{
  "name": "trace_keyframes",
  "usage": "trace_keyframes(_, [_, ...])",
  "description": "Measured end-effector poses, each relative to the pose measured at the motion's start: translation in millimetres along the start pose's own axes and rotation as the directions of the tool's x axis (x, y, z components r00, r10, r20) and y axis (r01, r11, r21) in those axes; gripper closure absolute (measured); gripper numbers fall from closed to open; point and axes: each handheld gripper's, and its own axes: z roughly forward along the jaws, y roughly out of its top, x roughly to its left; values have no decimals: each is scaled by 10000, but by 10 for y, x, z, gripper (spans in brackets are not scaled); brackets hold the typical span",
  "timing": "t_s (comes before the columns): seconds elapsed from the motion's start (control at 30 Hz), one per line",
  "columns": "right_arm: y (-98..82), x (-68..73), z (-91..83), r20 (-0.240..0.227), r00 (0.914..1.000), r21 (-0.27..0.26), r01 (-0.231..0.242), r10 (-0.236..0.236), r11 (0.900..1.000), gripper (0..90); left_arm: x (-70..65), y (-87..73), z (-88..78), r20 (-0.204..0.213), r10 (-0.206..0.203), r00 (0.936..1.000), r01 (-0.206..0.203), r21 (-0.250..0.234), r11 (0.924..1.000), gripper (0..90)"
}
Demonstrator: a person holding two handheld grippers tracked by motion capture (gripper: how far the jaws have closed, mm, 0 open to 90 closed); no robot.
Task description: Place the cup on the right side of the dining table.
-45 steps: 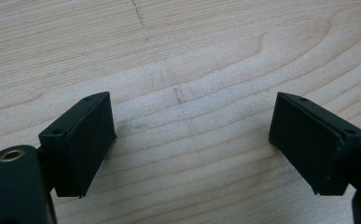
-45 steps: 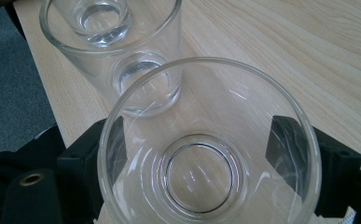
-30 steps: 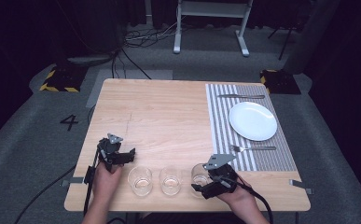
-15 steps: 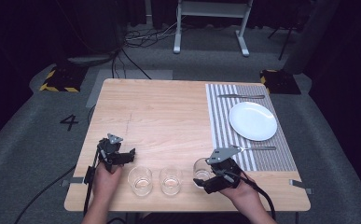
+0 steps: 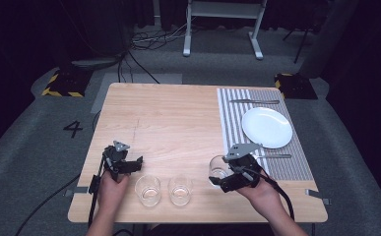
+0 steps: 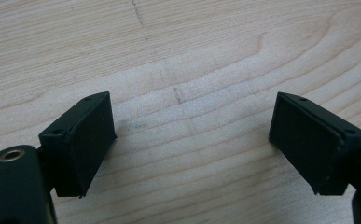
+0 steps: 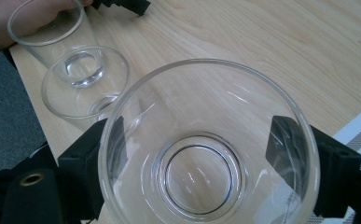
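Closest to the person, three clear glasses sit in a row along the near edge of the desk [image 5: 178, 123]. The right gripper [image 7: 199, 175] has its fingers [image 7: 92, 170] on either side of the rightmost glass [image 7: 206, 149], hugging its walls; it stands upright just beside the striped placemat [image 5: 237, 128]. The middle glass [image 5: 180, 190] and left glass [image 5: 148, 189] stand free. The left gripper [image 6: 192, 144] hovers over bare wood left of them, fingers spread wide with nothing between. Farther back on the mat: a white plate [image 5: 267, 127], cutlery beside it.
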Motion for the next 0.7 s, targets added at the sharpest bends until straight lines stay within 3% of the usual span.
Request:
trace_keyframes(0.53, [272,-351,-98,223,9995,-160,-234,237,9996,184,-1,1,1,-6,-15,10000,15,-7,10000,145])
trace_keyframes(0.7, [370,-502,-80,503,9981,-173,-343,352,9993,184,1,1,2,1,4,10000,-4,-5,10000,145])
